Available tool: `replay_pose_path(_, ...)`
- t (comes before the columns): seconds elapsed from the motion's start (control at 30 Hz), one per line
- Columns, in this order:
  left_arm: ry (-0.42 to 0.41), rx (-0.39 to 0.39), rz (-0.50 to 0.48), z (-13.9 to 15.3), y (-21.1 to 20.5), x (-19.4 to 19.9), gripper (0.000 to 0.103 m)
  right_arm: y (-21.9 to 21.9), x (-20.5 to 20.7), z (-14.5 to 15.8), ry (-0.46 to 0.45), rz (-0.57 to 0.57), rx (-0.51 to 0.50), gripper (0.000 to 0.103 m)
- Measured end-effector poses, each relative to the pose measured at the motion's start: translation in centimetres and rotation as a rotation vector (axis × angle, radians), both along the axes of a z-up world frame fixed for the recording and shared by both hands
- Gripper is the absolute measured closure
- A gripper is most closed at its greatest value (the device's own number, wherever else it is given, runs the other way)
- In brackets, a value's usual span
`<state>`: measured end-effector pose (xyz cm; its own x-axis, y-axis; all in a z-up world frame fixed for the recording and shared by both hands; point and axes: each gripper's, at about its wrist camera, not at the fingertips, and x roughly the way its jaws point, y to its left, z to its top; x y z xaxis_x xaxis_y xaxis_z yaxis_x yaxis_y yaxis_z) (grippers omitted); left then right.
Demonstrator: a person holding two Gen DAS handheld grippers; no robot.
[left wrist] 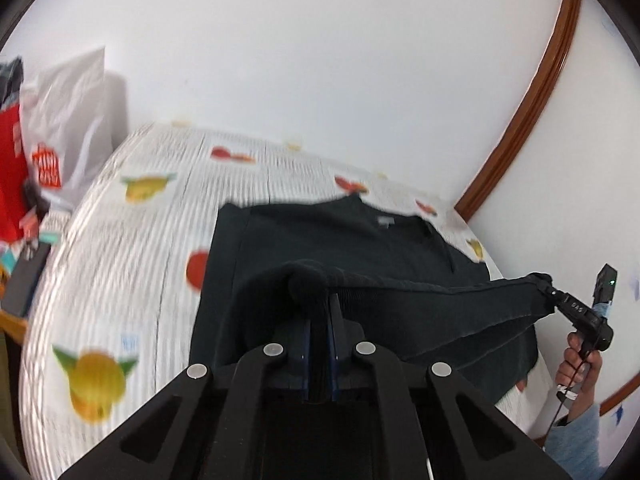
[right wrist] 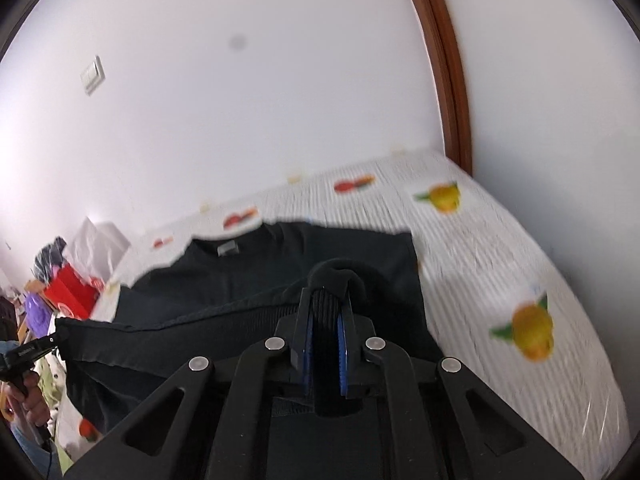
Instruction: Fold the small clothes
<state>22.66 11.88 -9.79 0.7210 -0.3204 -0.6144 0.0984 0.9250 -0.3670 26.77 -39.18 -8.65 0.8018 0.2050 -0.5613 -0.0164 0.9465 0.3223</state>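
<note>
The left hand-held gripper [left wrist: 320, 312] points forward over the bed, and its two fingers are pressed together on a bunched bit of the dark sweater's [left wrist: 340, 240] hem. The right hand-held gripper [right wrist: 326, 312] does the same on its side — its fingers pinch a thick ribbed fold of the sweater [right wrist: 280, 264]. The cloth between the two grippers is pulled up into a straight, tight edge above the rest of the sweater.

From the left camera the right hand-held gripper [left wrist: 550, 286] shows far off by the bed's right edge, with the person's right hand [left wrist: 580, 364] wrapped around its handle and a light blue sleeve [left wrist: 576, 440] below. From the right camera the left hand-held gripper [right wrist: 54, 338] shows at the left, held by the person's left hand [right wrist: 30, 394].

The top part of the sweater lies flat on the bed, with its collar and small grey label [right wrist: 227, 249] toward the far edge by the wall. The bed [left wrist: 120, 260] has a white striped sheet with fruit pictures on it — yellow and red ones. The pictures are blurry. Behind the bed is a plain white wall [left wrist: 320, 60] with a brown wooden frame [left wrist: 532, 112] at the right corner and a light switch [right wrist: 93, 75]. Past the bed's left edge sit a white plastic bag [left wrist: 72, 120] and a red box [right wrist: 74, 290].
</note>
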Motion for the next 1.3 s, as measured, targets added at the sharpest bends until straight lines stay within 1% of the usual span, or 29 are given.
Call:
replay_pose_path(0.1, 0.001, 0.012, 0.004, 0.0, -0.3, 2.5, 0.096, 0.1, 2.1, 0.0, -0.02, -0.009, 0.0, 0.094)
replay_pose_path(0.17, 0.026, 0.024, 0.007, -0.9, -0.8, 4.5, 0.096, 0.2, 3.8, -1.0, 0.0, -0.021, -0.009, 0.094)
replay_pose_path(0.37, 0.132, 0.054, 0.026, -4.6, -1.0, 8.4, 0.096, 0.2, 7.8, -6.5, 0.146, -0.053, -0.04, 0.094)
replay_pose_path(0.43, 0.162, 0.054, 0.028, -5.4, -1.1, 9.0, 0.096, 0.1, 8.7, -7.9, 0.205, -0.063, -0.04, 0.094)
replay_pose_path(0.47, 0.177, 0.056, 0.027, -5.6, -1.1, 9.2, 0.094, 0.1, 8.8, -8.2, 0.218, -0.062, -0.043, 0.093)
replay_pose_path(0.57, 0.201, 0.075, 0.011, -5.5, -1.2, 9.0, 0.09, 0.3, 8.4, -7.8, 0.241, -0.058, -0.069, 0.09)
replay_pose_path(0.6, 0.202, 0.086, 0.006, -5.2, -1.3, 8.6, 0.087, 0.5, 8.0, -7.3, 0.247, -0.055, -0.077, 0.085)
replay_pose_path(0.63, 0.2, 0.096, 0.003, -4.9, -1.3, 8.2, 0.084, 0.6, 7.3, -6.7, 0.241, -0.061, -0.091, 0.083)
replay_pose_path(0.67, 0.192, 0.1, -0.001, -4.5, -1.2, 7.6, 0.082, 0.9, 6.6, -6.0, 0.227, -0.066, -0.11, 0.078)
replay_pose_path(0.7, 0.178, 0.096, -0.009, -4.1, -1.2, 6.8, 0.075, 1.2, 5.6, -5.2, 0.204, -0.062, -0.133, 0.072)
replay_pose_path(0.73, 0.166, 0.092, -0.016, -3.8, -1.2, 6.2, 0.068, 1.6, 4.7, -4.5, 0.183, -0.052, -0.152, 0.068)
replay_pose_path(0.77, 0.153, 0.091, -0.025, -3.4, -1.2, 5.3, 0.064, 2.0, 3.7, -3.9, 0.167, -0.036, -0.167, 0.064)
replay_pose_path(0.8, 0.142, 0.095, -0.033, -3.1, -1.3, 4.5, 0.061, 2.6, 3.0, -3.5, 0.161, -0.02, -0.173, 0.062)
replay_pose_path(0.9, 0.145, 0.094, -0.096, -3.2, -2.2, 2.2, 0.061, 4.4, 1.1, -3.3, 0.179, 0.062, -0.169, 0.062)
replay_pose_path(0.93, 0.154, 0.094, -0.117, -3.5, -2.6, 1.8, 0.061, 5.0, 0.6, -3.7, 0.194, 0.1, -0.16, 0.062)
replay_pose_path(1.0, 0.177, 0.128, -0.133, -4.4, -3.6, 1.2, 0.061, 6.1, 0.2, -4.9, 0.232, 0.146, -0.171, 0.062)
replay_pose_path(1.07, 0.191, 0.177, -0.127, -5.2, -4.4, 1.6, 0.061, 7.2, 0.7, -6.6, 0.278, 0.136, -0.237, 0.062)
replay_pose_path(1.1, 0.193, 0.182, -0.123, -5.4, -4.6, 1.9, 0.061, 7.5, 1.0, -7.1, 0.297, 0.118, -0.259, 0.062)
replay_pose_path(1.17, 0.205, 0.172, -0.128, -5.8, -5.1, 3.0, 0.059, 7.4, 2.2, -8.3, 0.326, 0.093, -0.258, 0.063)
replay_pose_path(1.23, 0.222, 0.204, -0.111, -6.2, -5.6, 4.5, 0.058, 7.3, 3.5, -8.6, 0.327, 0.075, -0.254, 0.063)
replay_pose_path(1.3, 0.217, 0.22, -0.102, -6.2, -6.2, 5.6, 0.056, 7.5, 4.9, -8.5, 0.322, 0.067, -0.254, 0.063)
